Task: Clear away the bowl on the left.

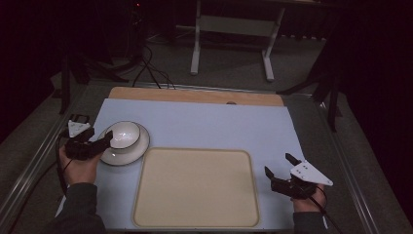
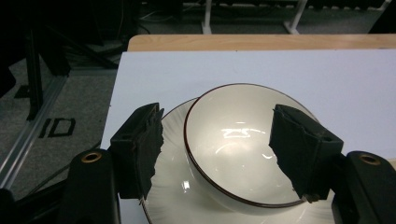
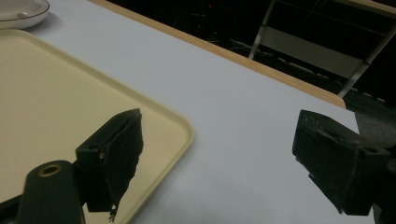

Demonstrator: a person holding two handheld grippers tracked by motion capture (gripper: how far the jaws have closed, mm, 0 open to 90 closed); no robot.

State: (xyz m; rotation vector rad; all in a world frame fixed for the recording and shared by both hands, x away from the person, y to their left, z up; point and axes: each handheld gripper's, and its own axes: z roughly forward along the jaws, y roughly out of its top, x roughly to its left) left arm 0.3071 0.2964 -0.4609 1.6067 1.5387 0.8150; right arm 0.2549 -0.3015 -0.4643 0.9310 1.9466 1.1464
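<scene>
Bowl [image 2: 238,144] between left hand-held gripper [image 2: 219,154] jaws

plate [image 2: 177,196] cut off at the bottom edge, its far rim hidden behind the bowl [image 2: 233,144]

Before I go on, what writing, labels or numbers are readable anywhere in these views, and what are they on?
"ID": dark letters on the grey floor left of the table, in the left gripper view; anything before them is hidden, so this may be part of a longer marking.
No readable text on the bowl, plate or tray.
</scene>
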